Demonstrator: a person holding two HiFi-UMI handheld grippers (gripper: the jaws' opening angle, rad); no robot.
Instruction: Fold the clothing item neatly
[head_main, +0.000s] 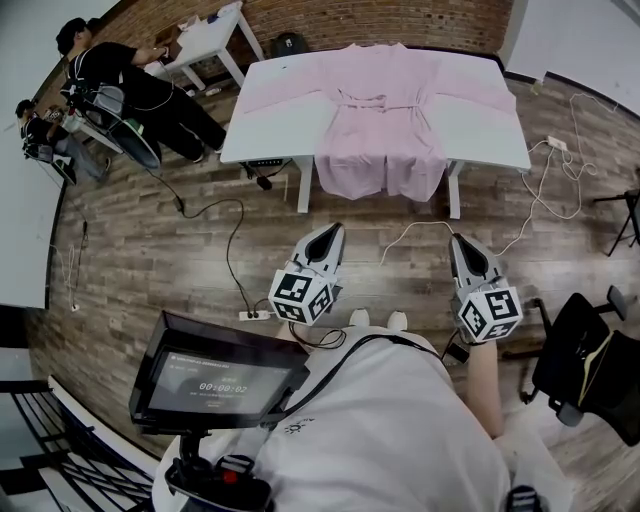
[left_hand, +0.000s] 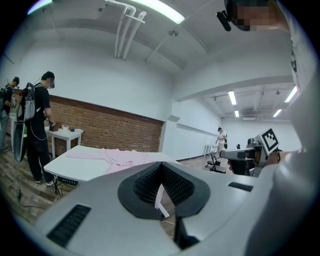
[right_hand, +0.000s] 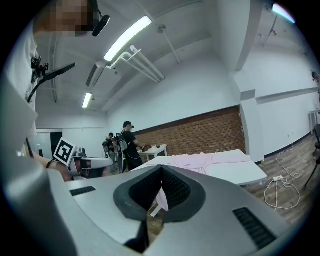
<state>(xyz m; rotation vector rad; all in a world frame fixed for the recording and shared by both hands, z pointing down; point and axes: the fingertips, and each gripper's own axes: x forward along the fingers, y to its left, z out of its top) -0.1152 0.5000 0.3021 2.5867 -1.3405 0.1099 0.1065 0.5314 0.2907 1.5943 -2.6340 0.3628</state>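
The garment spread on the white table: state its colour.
Pale pink garment, plain with no pattern; clearest in the head view.

I see a soft, matt pink cloth robe (head_main: 381, 115) on a smooth white table (head_main: 268, 115); rough brick wall (head_main: 400, 20) behind it, wood-plank floor (head_main: 140, 250) beneath.

**The Room Around the Big White Table**

A big white table (head_main: 270, 125) stands on a brown wood floor (head_main: 140, 250), near a red brick wall (head_main: 330, 15). A small white table (head_main: 215, 35) is in the corner to its left. A person in black (head_main: 140, 95) stands by it, and another person (head_main: 40, 135) is close by. A black cable (head_main: 228, 255) and a white cable (head_main: 541, 185) lie on the floor. A black chair (head_main: 585, 360) is at the right. A dark screen (head_main: 220, 378) is at the bottom left. Long lights (left_hand: 162, 9) shine on the ceiling.
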